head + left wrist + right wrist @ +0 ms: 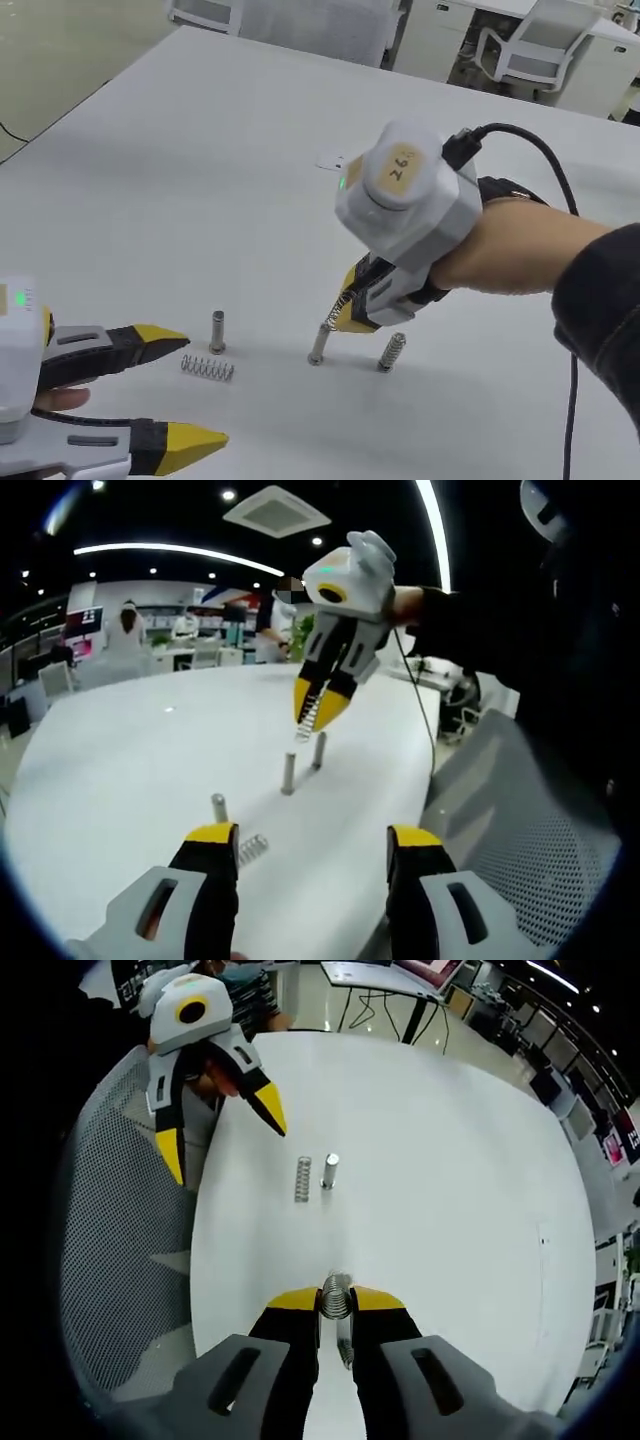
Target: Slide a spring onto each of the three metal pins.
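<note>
My right gripper (350,308) comes down at a slant over the white table (200,180), its yellow-tipped jaws pressed in on 1 spring, the held spring (340,300), which hangs tilted from between the tips. Its lower end sits right at the top of the middle pin (318,345); I cannot tell whether it has caught the pin's tip. In the right gripper view the held spring (337,1298) shows end-on as a coil between my 2 jaw tips. Just to the right of the middle pin stands the right pin (392,352), tilted a little, with a fitted spring (394,346) already coiled around it. Well apart to the left stands the left pin (217,332), upright and bare, and the loose spring (207,368) lies flat on the table just in front of it, not touching. My left gripper (185,392) hovers low at the near left, jaws spread wide and holding nothing, its tips near the loose spring. From the left gripper view, between my 2 open jaws, I see the loose spring (252,848) beside the left pin (219,807), then the middle pin (288,773) under the right gripper (320,698).
</note>
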The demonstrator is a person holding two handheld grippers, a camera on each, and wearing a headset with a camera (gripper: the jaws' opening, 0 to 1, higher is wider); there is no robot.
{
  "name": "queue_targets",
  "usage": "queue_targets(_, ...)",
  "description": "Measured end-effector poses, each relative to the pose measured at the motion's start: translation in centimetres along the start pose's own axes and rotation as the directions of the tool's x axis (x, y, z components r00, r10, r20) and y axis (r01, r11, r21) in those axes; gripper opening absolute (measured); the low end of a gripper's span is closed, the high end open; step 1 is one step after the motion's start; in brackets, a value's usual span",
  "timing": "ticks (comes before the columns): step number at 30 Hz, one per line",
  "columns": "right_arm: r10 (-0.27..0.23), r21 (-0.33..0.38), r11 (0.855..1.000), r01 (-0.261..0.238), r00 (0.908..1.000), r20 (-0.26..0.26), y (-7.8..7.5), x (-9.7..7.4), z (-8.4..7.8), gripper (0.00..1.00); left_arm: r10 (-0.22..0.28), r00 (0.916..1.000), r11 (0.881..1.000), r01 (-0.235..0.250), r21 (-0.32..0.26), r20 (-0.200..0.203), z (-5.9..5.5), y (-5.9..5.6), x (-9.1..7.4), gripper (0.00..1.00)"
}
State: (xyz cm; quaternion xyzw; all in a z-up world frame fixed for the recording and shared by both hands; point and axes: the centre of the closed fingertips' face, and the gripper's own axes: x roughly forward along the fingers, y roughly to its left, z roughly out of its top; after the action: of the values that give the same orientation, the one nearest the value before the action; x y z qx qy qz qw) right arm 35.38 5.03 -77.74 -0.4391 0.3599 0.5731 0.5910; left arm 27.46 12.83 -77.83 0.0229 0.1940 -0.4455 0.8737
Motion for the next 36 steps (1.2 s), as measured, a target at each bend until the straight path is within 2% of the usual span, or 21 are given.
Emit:
queue_targets(8, 0.004, 0.006, 1.000, -0.004, 0.9999, -0.014, -0.7, 0.9, -0.3, 0.08, 0.001, 0.9999, 1.000, -0.001, -0.012, -0.015, -0.3, 0.1, 0.0, 0.55)
queue_targets(19, 0.023, 0.008, 1.000, -0.023, 0.9991, -0.035, -1.0, 1.9, -0.6, 0.08, 0.008, 0.9999, 1.000, -0.008, -0.015, -0.015, -0.3, 0.2, 0.0, 0.54)
queue_targets(36, 0.060, 0.007, 0.998, -0.059, 0.9957, -0.070, -0.7, 4.1, -1.2, 0.08, 0.010, 0.9998, 1.000, -0.010, -0.013, -0.017, -0.4, 0.3, 0.0, 0.53)
